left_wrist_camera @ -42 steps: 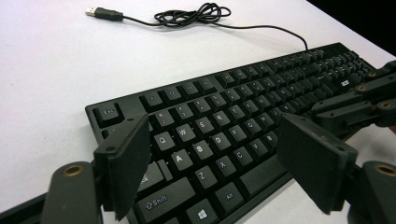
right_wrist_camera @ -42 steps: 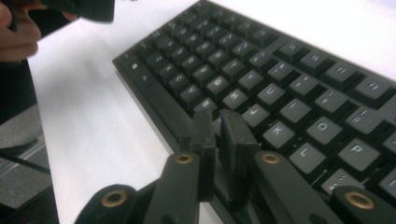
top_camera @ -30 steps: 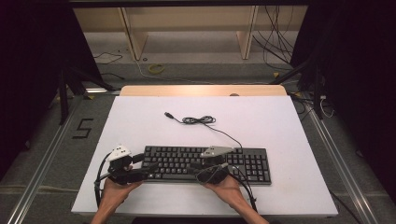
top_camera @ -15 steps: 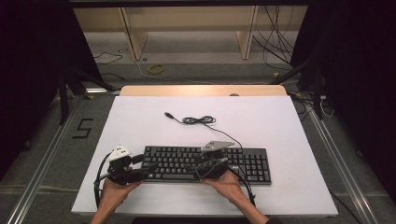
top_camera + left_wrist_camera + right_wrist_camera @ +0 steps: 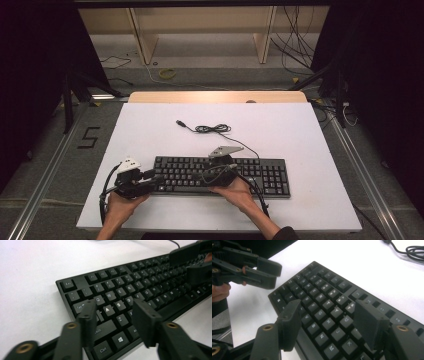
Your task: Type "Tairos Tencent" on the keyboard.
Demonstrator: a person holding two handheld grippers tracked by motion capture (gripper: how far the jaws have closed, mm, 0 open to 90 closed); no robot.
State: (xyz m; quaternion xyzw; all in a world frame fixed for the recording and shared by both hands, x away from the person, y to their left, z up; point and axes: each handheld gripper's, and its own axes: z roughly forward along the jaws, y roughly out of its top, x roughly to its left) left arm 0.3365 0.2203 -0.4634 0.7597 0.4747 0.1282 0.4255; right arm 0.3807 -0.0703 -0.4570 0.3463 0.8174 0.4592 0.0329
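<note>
Both grippers open over keyboard (image 5: 220, 175) — right gripper (image 5: 204, 176) shifted slightly left; left gripper (image 5: 159, 179) unmoved.

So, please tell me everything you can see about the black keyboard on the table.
The keyboard is a black, full-size one with a number pad at its right end, plastic by its look, with pale letters on the keys. It lies flat near the front edge of the white table, long side toward the person. Its thin black cable runs back to a loose coil, its plug lying free. The left gripper hovers open over the left-end keys and the right gripper open over the middle; contact cannot be told.
</note>
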